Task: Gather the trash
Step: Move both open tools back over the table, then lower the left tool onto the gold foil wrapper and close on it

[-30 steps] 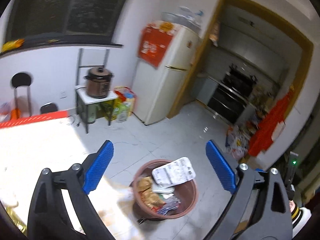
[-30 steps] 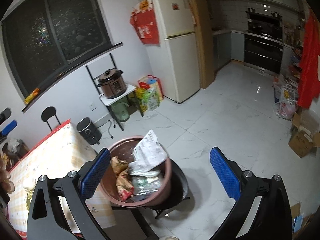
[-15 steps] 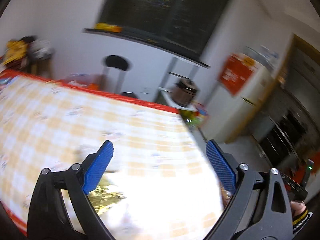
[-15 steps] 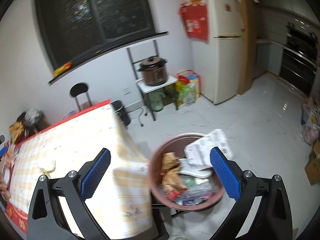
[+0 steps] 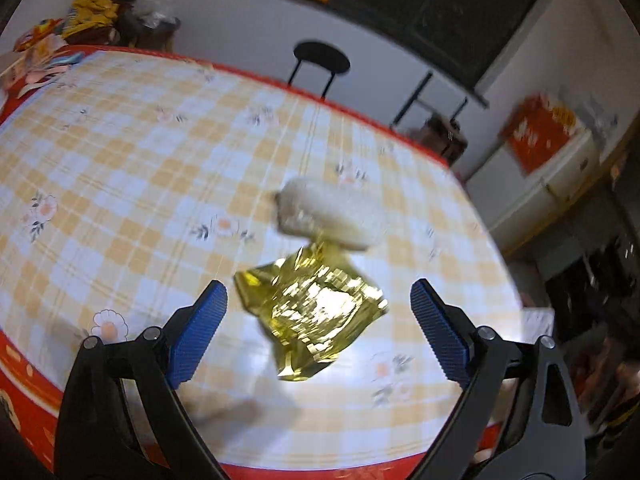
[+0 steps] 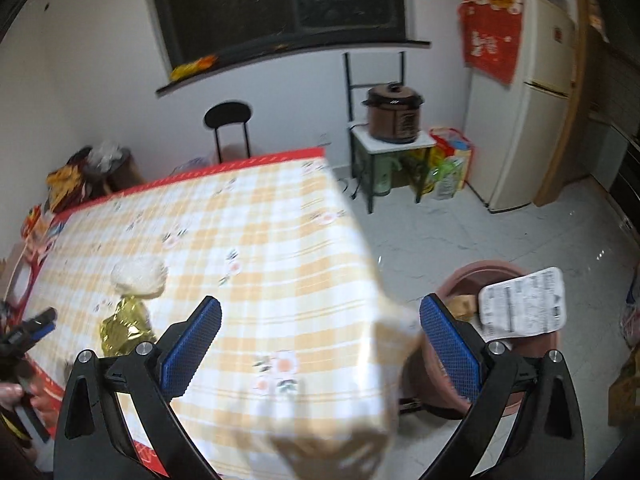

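**Both cameras turn from the bin to the tabletop**

Since one second ago, both views have swung from the trash bin toward the tabletop (image 5: 120, 168), which has a yellow checked cloth with a red border. The left claw (image 5: 318, 320) is wide open and holds nothing; the gold foil wrapper (image 5: 312, 312) lies on the cloth between its fingers, not touched. A white bundle (image 5: 330, 218) lies just behind the wrapper, touching it; blur hides what it is. The right claw (image 6: 320, 344) is also wide open and empty, over the near corner of the tabletop. Beside that corner, on the tiled floor (image 6: 460, 232), stands the brown trash bin (image 6: 480, 276), partly hidden by the right finger. A black chair (image 6: 228, 120) stands behind the far edge.
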`<state>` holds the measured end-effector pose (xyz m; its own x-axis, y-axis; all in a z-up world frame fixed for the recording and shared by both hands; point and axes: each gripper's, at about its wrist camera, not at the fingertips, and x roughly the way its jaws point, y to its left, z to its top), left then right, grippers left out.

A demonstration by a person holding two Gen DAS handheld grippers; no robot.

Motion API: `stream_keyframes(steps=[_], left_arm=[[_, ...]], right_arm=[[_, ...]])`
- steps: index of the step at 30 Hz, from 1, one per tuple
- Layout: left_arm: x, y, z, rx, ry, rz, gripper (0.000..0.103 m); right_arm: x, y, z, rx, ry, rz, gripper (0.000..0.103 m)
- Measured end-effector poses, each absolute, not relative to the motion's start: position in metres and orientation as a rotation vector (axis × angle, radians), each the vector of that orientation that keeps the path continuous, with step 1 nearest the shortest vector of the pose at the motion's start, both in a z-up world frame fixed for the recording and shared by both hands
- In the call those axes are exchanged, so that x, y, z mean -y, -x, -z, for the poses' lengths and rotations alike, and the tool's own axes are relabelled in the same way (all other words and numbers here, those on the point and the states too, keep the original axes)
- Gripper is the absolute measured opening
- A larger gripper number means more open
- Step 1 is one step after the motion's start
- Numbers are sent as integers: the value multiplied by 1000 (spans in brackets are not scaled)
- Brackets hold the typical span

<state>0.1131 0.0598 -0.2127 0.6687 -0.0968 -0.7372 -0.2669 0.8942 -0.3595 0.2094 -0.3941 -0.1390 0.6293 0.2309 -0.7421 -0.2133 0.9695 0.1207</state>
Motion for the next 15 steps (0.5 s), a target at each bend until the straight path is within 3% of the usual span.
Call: stream_keyframes(steps=[4, 6, 15], left_arm=[[-70, -131, 238, -901, 387, -11, 85], [-76, -143, 247, -936, 338, 52, 75], [-75, -195, 267, -1026, 71, 382, 72]], right_arm=[[354, -211, 151, -899, 19, -263, 98], [337, -211, 157, -917, 30, -263, 98], [288, -211, 175, -977, 63, -257, 98]])
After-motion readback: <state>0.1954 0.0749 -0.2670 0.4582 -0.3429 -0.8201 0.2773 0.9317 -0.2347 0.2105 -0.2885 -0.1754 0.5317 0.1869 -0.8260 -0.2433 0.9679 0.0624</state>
